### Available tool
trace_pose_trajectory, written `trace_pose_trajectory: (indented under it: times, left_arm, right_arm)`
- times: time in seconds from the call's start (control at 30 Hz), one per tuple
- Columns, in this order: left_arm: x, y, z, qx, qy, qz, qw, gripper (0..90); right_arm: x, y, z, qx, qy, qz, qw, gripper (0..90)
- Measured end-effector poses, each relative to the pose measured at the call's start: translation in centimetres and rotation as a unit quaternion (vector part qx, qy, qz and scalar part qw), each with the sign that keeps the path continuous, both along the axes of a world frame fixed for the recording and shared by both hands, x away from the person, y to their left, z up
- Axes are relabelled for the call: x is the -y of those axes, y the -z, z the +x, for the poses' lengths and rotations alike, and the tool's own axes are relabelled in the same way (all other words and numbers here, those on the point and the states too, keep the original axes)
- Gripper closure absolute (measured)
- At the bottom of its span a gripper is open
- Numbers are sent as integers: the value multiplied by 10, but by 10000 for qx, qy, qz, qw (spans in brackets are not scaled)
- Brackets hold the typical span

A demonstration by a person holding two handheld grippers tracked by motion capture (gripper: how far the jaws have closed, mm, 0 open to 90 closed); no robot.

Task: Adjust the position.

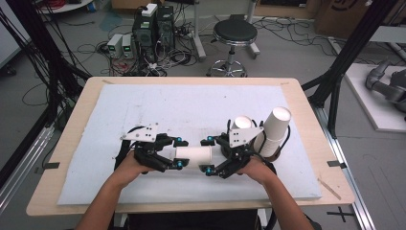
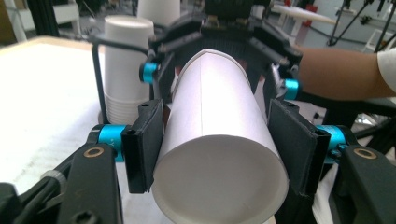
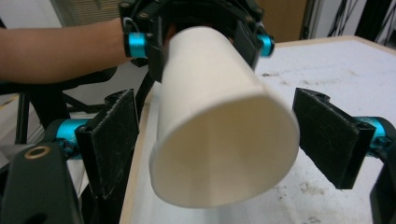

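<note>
Paper cup point(image 2: 219, 154) between both hand-held grippers

This is a robotics lab. Beyond the wooden table point(image 1: 72, 143) with its white foam mat point(image 1: 191, 103), desktop computer towers point(image 1: 153, 26) and bench power supplies point(image 1: 119, 45) sit on a grey floor amid tangled cables point(image 1: 177, 57). A black stool point(image 1: 234, 33), black frame struts point(image 1: 354, 45) and a grey robot arm point(image 1: 385, 84) stand around.

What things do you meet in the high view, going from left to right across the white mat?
Left gripper → paper cup lying on its side, clamped by that gripper → right gripper, open around the cup's other end → stacks of cups standing upright.
</note>
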State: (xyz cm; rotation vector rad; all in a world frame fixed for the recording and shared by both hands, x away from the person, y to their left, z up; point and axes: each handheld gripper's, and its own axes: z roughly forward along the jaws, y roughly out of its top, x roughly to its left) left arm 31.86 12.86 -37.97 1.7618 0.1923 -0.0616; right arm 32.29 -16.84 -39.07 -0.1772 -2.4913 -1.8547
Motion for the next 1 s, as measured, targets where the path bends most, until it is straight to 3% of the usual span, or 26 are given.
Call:
trace_pose_trajectory:
  times: [0.07, 0.13, 0.27, 0.37, 0.53, 0.63, 0.67, 0.77, 0.83, 0.9, 0.93, 0.97, 1.0]
  left_arm:
    - [-2, -1, 0, 29, -17, -76, 10000, 376]
    - [-2, 0, 0, 30, -1, -78, 10000, 380]
    - [-1, 2, 0, 23, -5, -5, 10000, 385]
    - [0, 4, 1, -140, -53, 26, 9999, 371]
    - [4, 5, 1, -211, -240, 305, 9990, 278]
    - [6, 7, 1, -213, -214, 446, 9985, 275]
    - [7, 9, 1, -239, -169, 592, 9978, 291]
    - [7, 11, 2, -238, -81, 666, 9975, 338]
    - [6, 12, 1, -185, 16, 572, 9982, 357]
    - [6, 11, 1, -136, 43, 418, 9990, 363]
    - [6, 11, 1, -136, 43, 418, 9990, 363]
    - [6, 10, 1, -110, 18, 348, 9993, 363]
    - [5, 9, 1, -81, 17, 270, 9996, 363]
  right_arm:
    - [0, 1, 1, -60, 42, -7, 10000, 167]
    - [3, -2, 2, 28, 38, 55, 10000, 305]
    - [6, -4, 2, 163, 1, -60, 9998, 372]
    - [6, -4, 3, 197, -12, -105, 9997, 398]
    - [6, -4, 3, 212, -18, -166, 9996, 411]
    - [6, -4, 3, 203, -2, -200, 9996, 415]
    - [6, -5, 3, 246, -6, -238, 9994, 419]
    - [6, -6, 2, 249, -39, -236, 9994, 434]
    - [6, -6, 2, 212, -53, -205, 9996, 423]
    - [7, -6, 3, 127, 7, -93, 9999, 314]
    - [7, -6, 3, 127, 7, -93, 9999, 314]
    - [6, -6, 3, -14, 208, 65, 9998, 171]
    - [6, -6, 3, -14, 208, 65, 9998, 171]
